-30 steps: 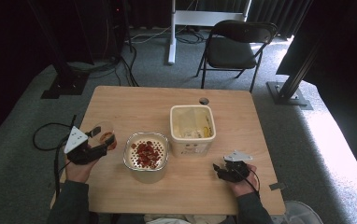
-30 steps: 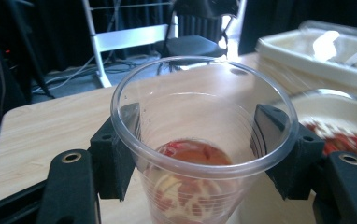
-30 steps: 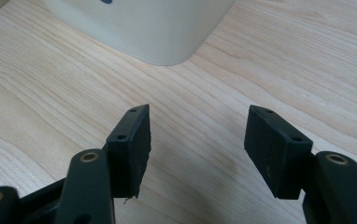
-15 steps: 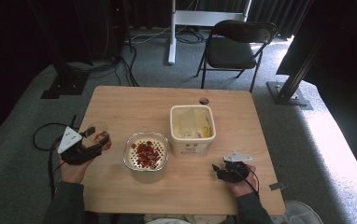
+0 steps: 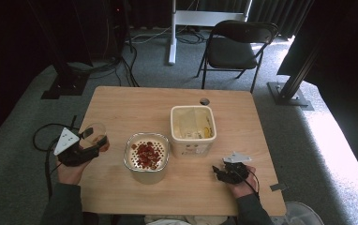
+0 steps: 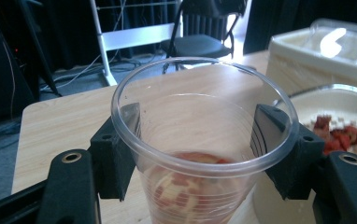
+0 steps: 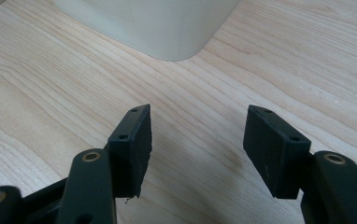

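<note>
**High view: cup has pulled back from the bowl to the table's left edge**

High view, compared with a second back: the left gripper (image 5: 93,140) and its clear cup (image 5: 94,132) have slid from just beside the bowl (image 5: 146,154) out toward 9 o'clock, now over the left rim of the table (image 5: 135,101). Cup stays upright.

Left gripper view: both pads press the cup's (image 6: 200,140) wall just under the rim, so it's clamped. A little red and pale food sits at the bottom. The bowl of red pieces (image 6: 340,126) lies at 3 o'clock of the cup, and the cream tub (image 6: 326,51) is behind that.

Right gripper (image 5: 220,172) is parked at 5 o'clock of the tub (image 5: 192,131), unmoved. Right gripper view: jaws apart, nothing between them, bare wood below (image 7: 204,140).

My read: the cup work at the bowl looks finished or paused. The cup is moving off rather than toward the bowl. Watch the table edge, since there isn't much wood under it if it's put down there.
</note>
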Motion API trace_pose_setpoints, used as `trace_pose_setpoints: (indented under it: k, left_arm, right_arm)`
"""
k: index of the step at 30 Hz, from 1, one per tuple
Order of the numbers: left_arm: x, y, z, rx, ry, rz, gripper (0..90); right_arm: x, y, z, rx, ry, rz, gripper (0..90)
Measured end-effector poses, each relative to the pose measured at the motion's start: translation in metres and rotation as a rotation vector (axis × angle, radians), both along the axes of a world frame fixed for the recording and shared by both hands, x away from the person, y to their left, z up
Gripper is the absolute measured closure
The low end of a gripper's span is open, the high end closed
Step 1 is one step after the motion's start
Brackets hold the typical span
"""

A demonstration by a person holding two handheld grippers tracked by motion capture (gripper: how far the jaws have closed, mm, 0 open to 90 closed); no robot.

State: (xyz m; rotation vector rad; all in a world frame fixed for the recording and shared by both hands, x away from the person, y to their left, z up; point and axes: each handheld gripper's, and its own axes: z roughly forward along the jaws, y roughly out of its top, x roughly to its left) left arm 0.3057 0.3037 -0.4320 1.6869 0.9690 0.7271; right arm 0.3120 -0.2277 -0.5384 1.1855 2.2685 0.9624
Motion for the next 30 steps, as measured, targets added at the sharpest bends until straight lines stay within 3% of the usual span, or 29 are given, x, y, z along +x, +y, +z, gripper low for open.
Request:
trace_pose_setpoints:
  k: [4, 7, 9, 14, 18, 20, 23, 30]
  left_arm:
    - [-0.001, -0.007, 0.000, 0.050, 0.005, -0.023, 34.8]
    - [0.003, -0.005, 0.000, 0.008, 0.009, -0.016, 34.9]
    - [0.001, -0.012, 0.001, 0.045, 0.001, -0.032, 34.9]
    - [0.006, -0.023, 0.003, 0.042, 0.003, -0.043, 34.8]
    - [0.008, -0.036, 0.009, 0.100, -0.008, -0.026, 34.8]
    - [0.008, -0.036, 0.009, 0.100, -0.008, -0.026, 34.8]
    - [0.010, -0.055, 0.018, 0.229, -0.046, -0.002, 34.8]
    - [0.006, -0.075, 0.025, 0.422, -0.091, 0.009, 34.8]
  right_arm:
    - [0.000, 0.001, 0.000, -0.005, 0.000, 0.004, 41.3]
    - [0.000, 0.001, 0.000, -0.006, 0.003, 0.002, 41.3]
    - [0.000, 0.001, 0.000, -0.004, -0.001, 0.002, 41.3]
    - [0.000, 0.001, 0.000, -0.008, 0.003, 0.001, 41.4]
    - [0.000, 0.000, 0.000, -0.009, -0.002, -0.002, 41.7]
    - [0.000, 0.000, 0.000, -0.008, -0.001, -0.002, 41.7]
    - [-0.001, 0.001, 0.000, -0.018, -0.005, -0.001, 41.9]
    - [-0.001, 0.002, -0.001, -0.025, -0.002, -0.002, 42.1]
